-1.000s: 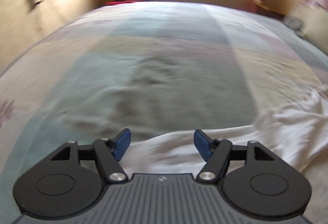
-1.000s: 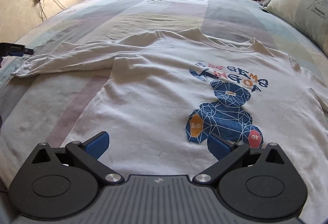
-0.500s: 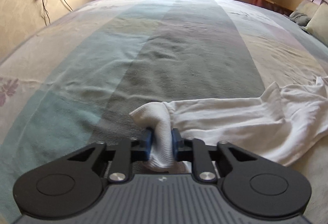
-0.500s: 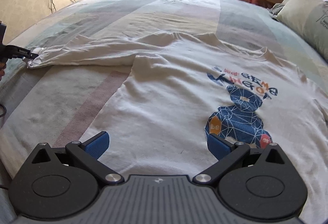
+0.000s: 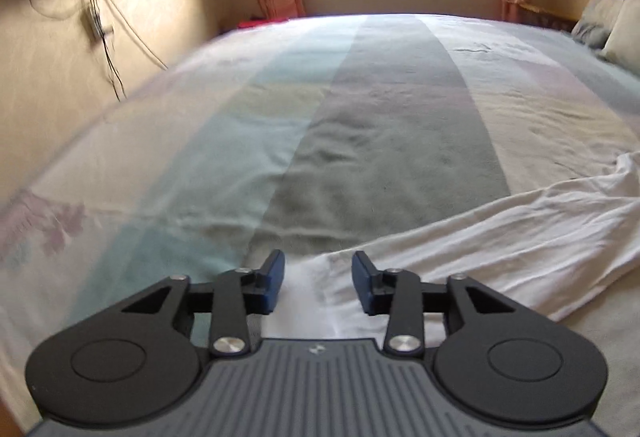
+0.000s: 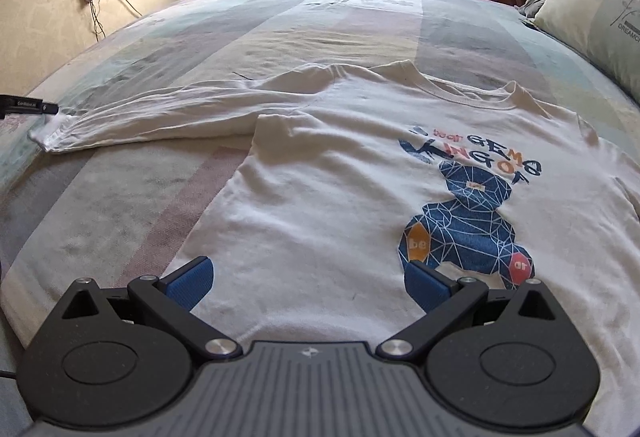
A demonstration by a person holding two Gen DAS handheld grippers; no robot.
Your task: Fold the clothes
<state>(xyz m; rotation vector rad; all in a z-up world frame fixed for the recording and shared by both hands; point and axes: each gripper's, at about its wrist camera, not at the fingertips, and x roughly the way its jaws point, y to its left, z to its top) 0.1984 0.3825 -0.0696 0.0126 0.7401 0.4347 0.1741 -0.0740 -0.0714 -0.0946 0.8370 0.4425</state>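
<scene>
Shirt: the white long-sleeved cotton T-shirt with a blue bear print (image 6: 360,189) lies face up and spread flat on the pastel-striped bed (image 6: 320,21), nearer the pillow side.
Sleeve: the shirt's long white sleeve (image 5: 500,237) stretches straight out across the bed, its cuff lying between the pads of the left tongs.
Left tongs: the left tongs (image 5: 318,281) have just been opening and stand partly apart, pads clear of the cuff, gripping nothing.
Right tongs: the right tongs (image 6: 308,285) are spread wide over the shirt's lower body, holding nothing.
Progress: looks like the laying-out stage is about finished; no fold shows yet, so both sleeves and the body are left to fold.
Hard to see: the shirt's hem hides under the right tongs, its other sleeve runs off the picture's edge, and the left view is blurred.
</scene>
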